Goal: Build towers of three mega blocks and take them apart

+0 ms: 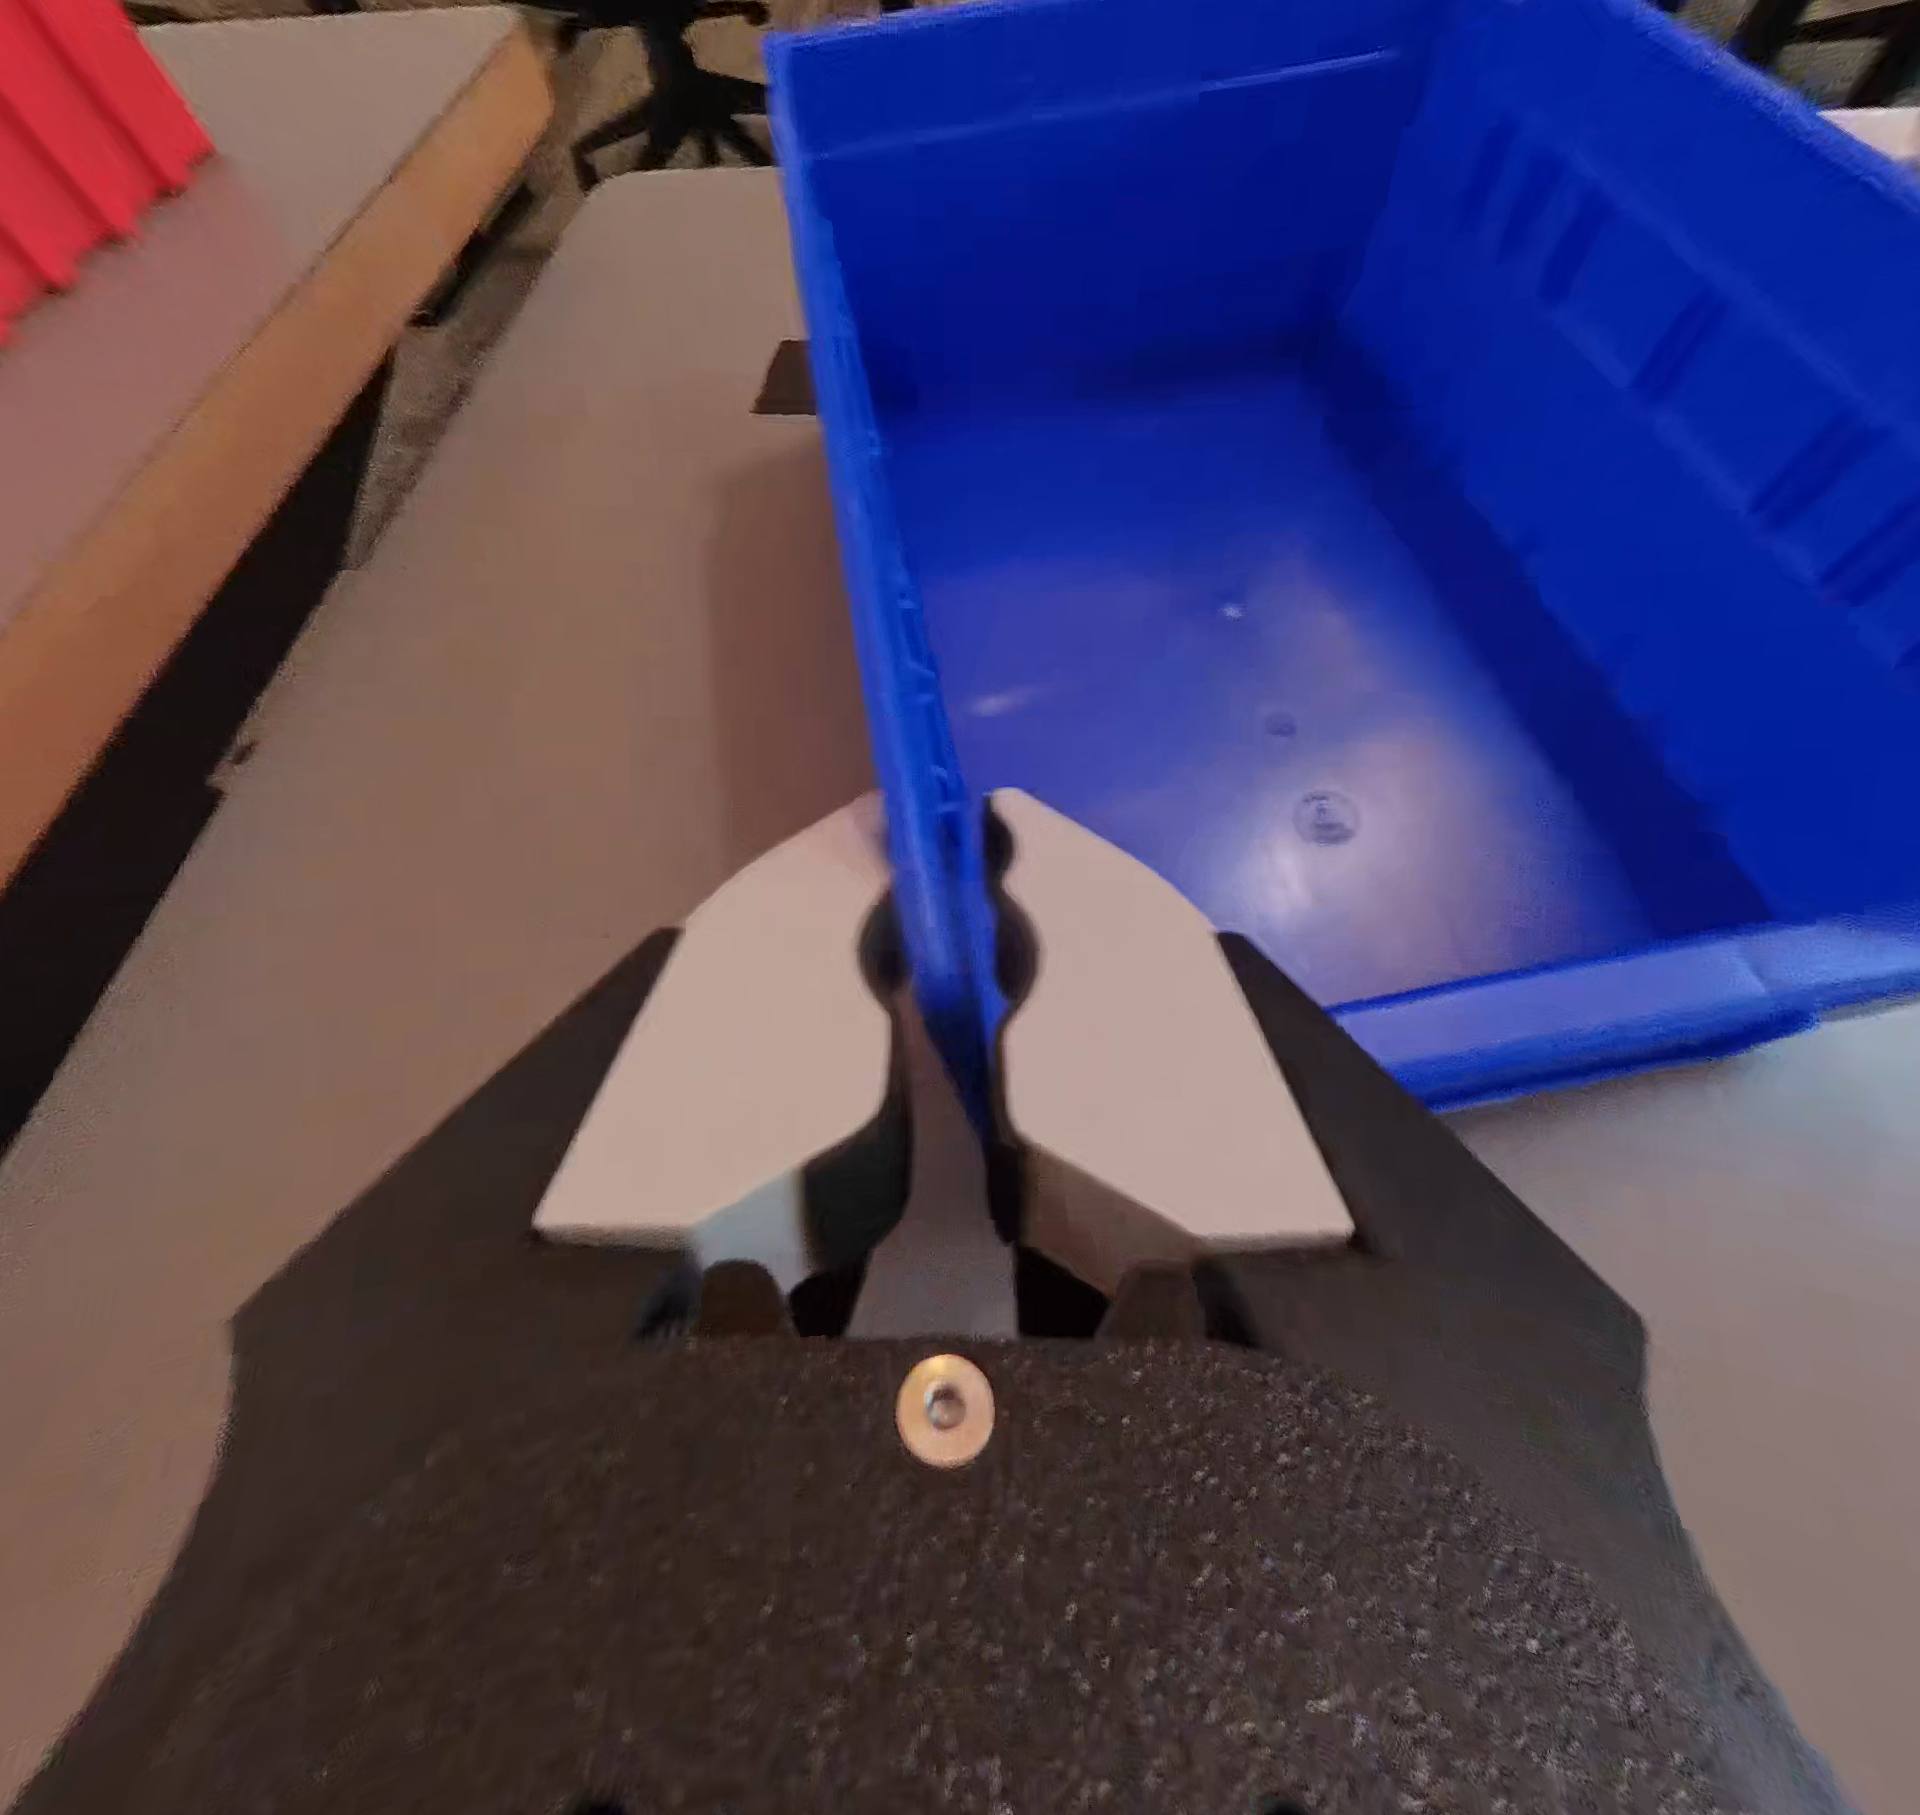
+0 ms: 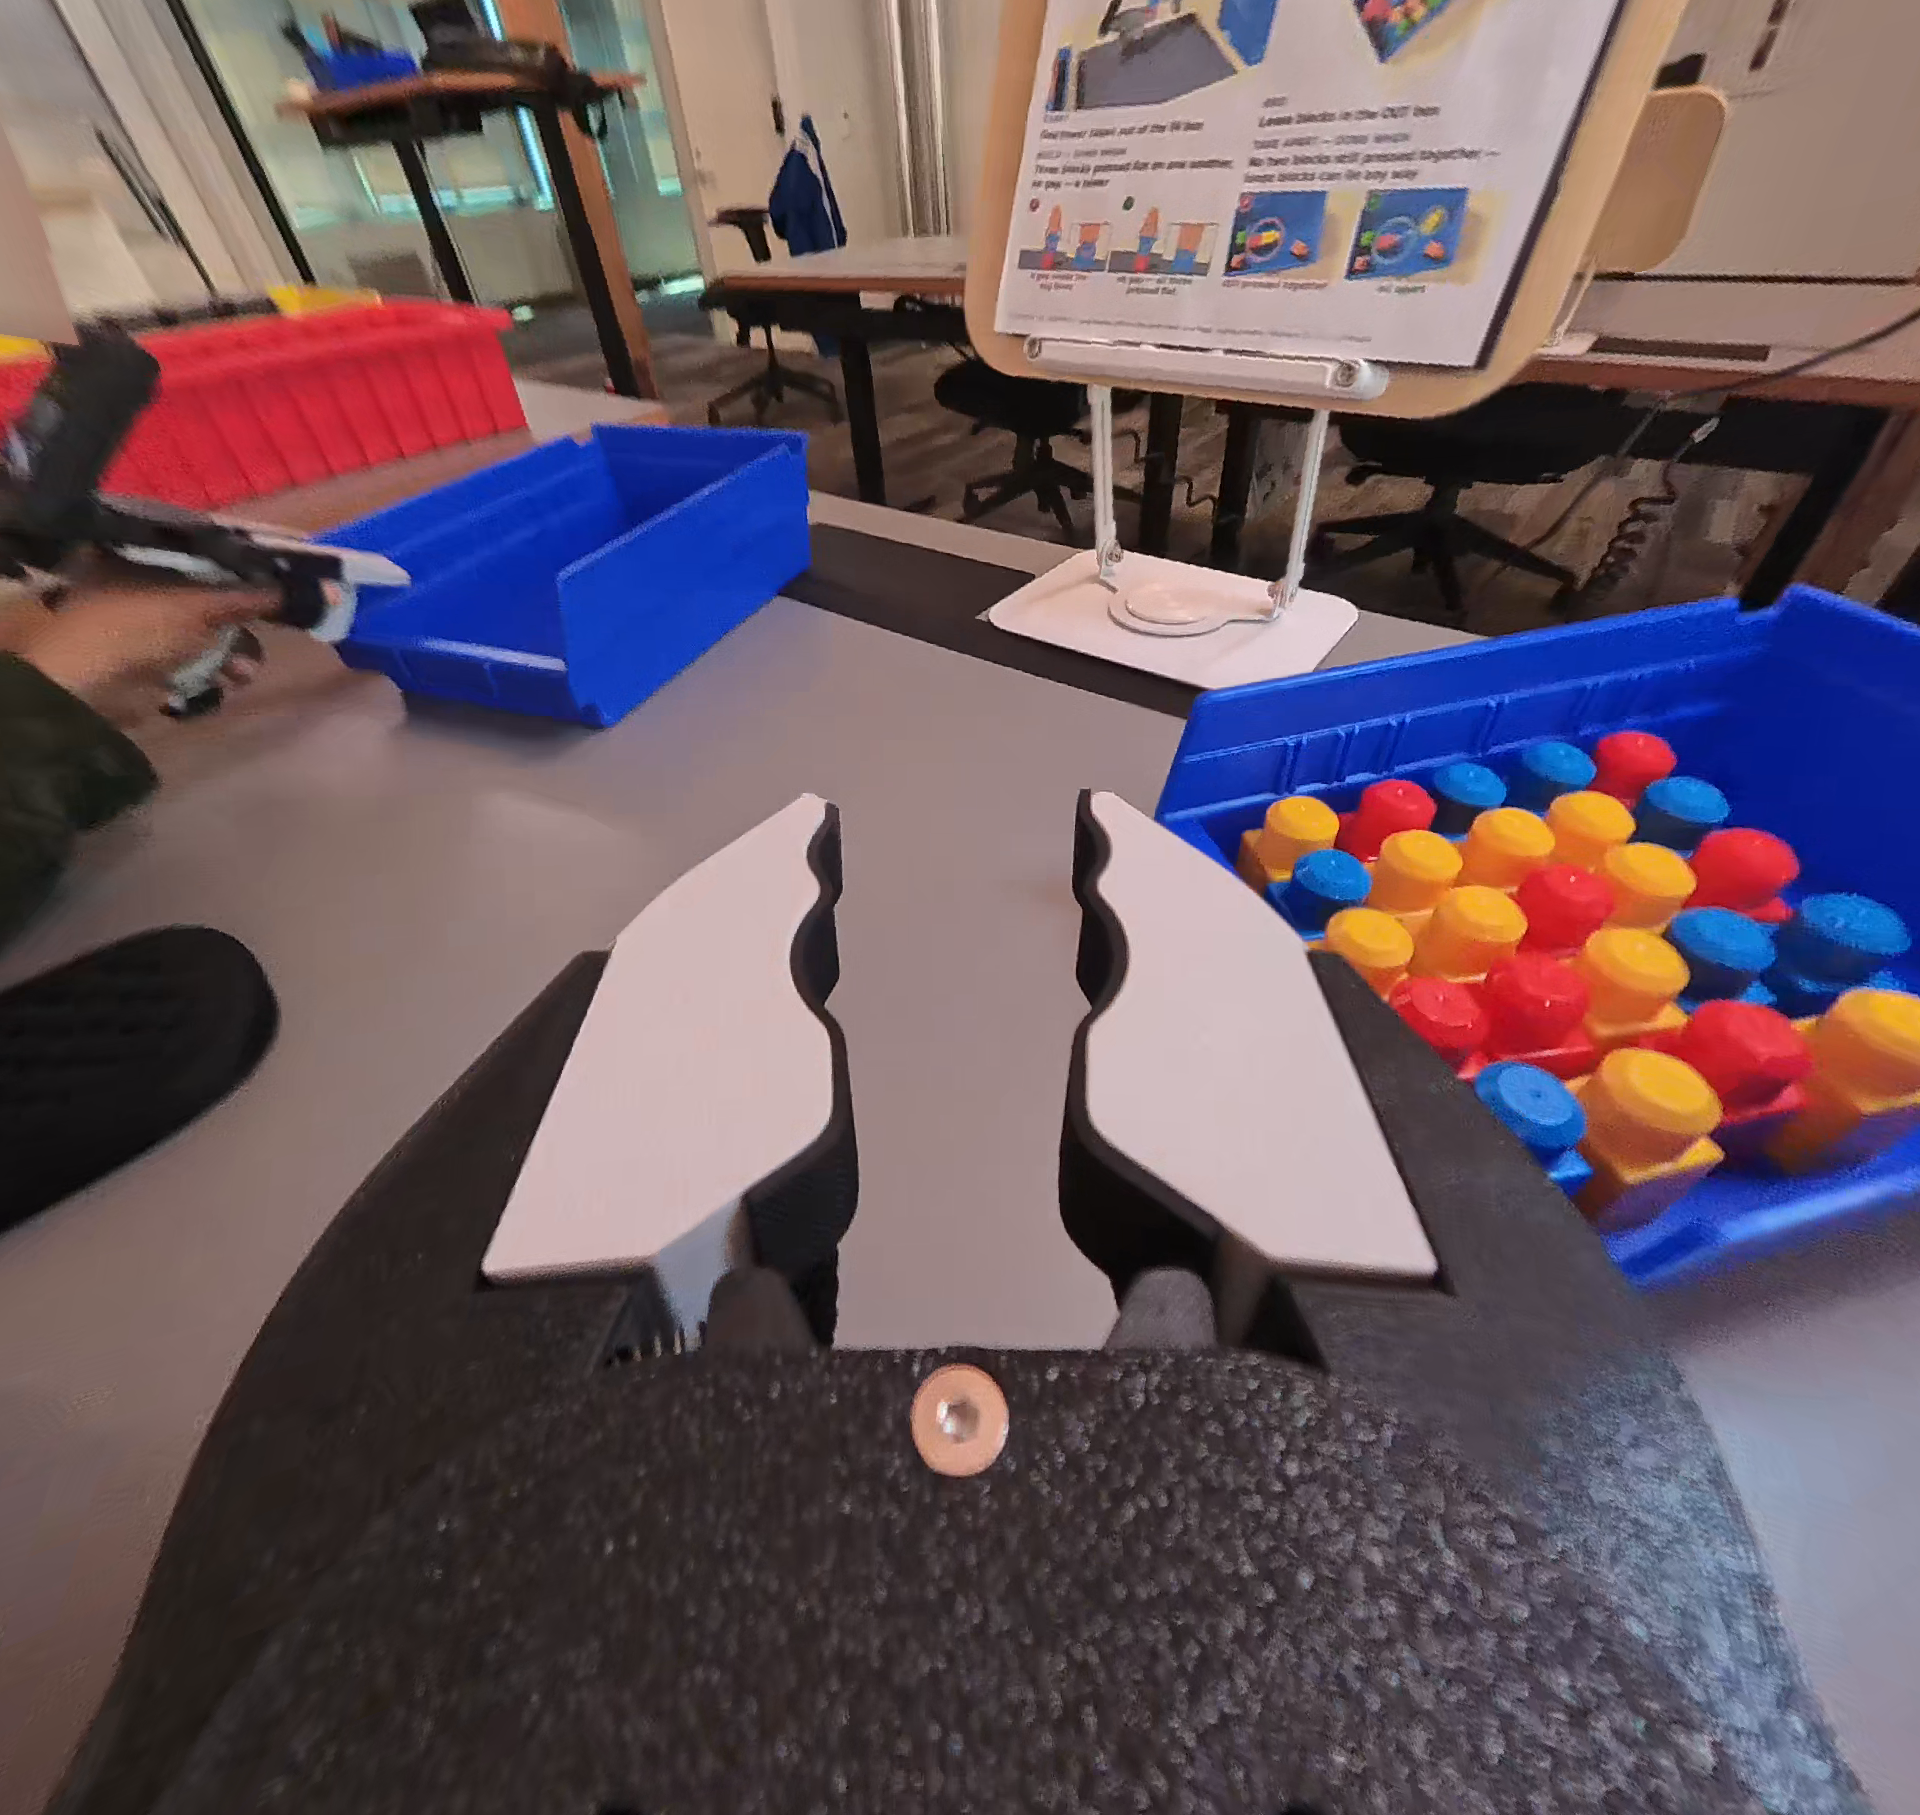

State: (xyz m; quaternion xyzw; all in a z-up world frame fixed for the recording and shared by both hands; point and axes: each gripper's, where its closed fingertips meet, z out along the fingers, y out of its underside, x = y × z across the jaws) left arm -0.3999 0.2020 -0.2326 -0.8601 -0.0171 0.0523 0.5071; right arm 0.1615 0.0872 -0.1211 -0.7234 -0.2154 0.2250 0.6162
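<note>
My left gripper [image 1: 940, 809] is shut on the left wall of an empty blue bin [image 1: 1299, 622], one finger outside the wall and one inside. The same bin [image 2: 582, 560] and the left gripper [image 2: 353, 581] show at the left of the right wrist view. My right gripper [image 2: 956, 820] is open and empty above the grey table [image 2: 623, 830]. Just to its right stands a second blue bin [image 2: 1455, 716] filled with red, yellow and blue mega blocks [image 2: 1558, 934], studs up.
A white stand [image 2: 1174, 612] holding an instruction sheet [image 2: 1299, 103] stands at the table's far edge. A red bin [image 2: 312, 394] sits on a neighbouring table at the left, also in the left wrist view [image 1: 73, 103]. Office chairs and desks lie beyond. The tips of one gripper are about 60 cm away from the tips of the other.
</note>
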